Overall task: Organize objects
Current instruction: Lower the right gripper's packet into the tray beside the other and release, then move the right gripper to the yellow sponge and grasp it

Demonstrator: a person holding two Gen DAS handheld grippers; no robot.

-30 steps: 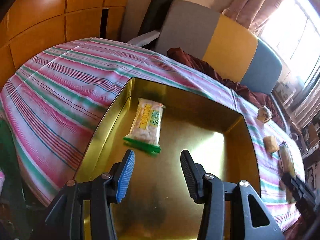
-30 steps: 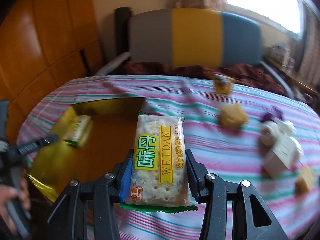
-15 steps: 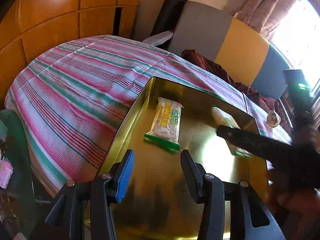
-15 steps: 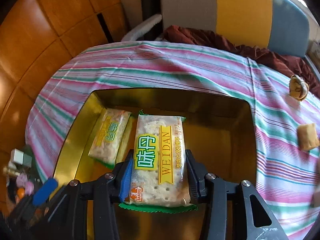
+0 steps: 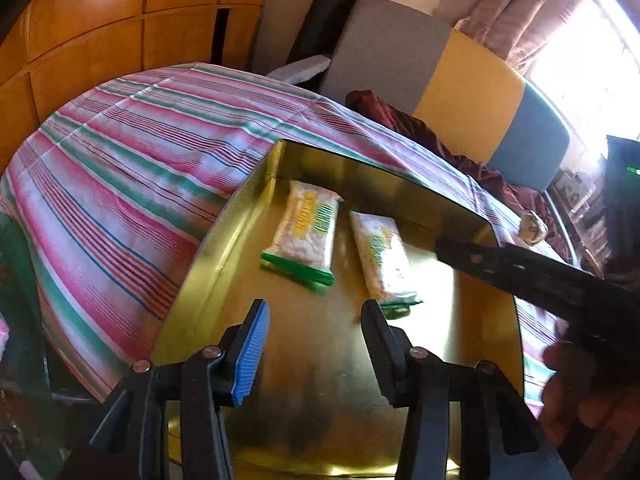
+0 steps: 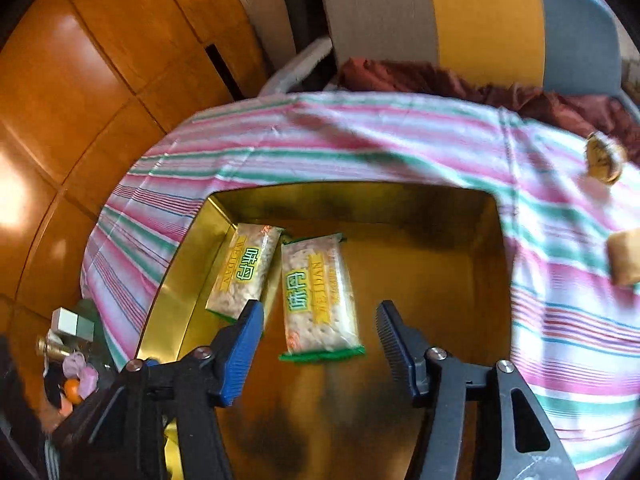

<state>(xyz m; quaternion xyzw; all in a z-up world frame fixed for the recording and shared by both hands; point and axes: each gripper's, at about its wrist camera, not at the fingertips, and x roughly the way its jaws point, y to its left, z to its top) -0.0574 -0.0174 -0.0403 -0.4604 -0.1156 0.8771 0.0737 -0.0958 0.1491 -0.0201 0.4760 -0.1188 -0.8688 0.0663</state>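
A gold tin [image 5: 216, 248] sits on the striped tablecloth [image 5: 132, 168]. Two cracker packets lie side by side on its floor: one by the left wall [image 6: 244, 270] [image 5: 304, 232], the other right of it [image 6: 318, 296] [image 5: 382, 260]. My right gripper [image 6: 319, 312] hangs over the tin [image 6: 172, 300] with its jaws opening. The second packet's near end lies between them, and neither pad touches it. My left gripper [image 5: 313, 312] stands open over the tin's near part with nothing between its fingers. A black finger of the right gripper [image 5: 500, 268] reaches in from the right.
A round wrapped cake [image 6: 604, 156] and a yellow cake [image 6: 624, 260] lie on the cloth right of the tin. Behind the table are a grey, yellow and blue chair back [image 5: 460, 80] and a dark red cloth [image 5: 400, 120]. Wooden panels line the left. Small clutter [image 6: 72, 360] sits beyond the table's left edge.
My right gripper carried the cracker packet from over the cloth to the tin and let it go; it now lies beside the first packet. The left gripper has stayed open over the tin.
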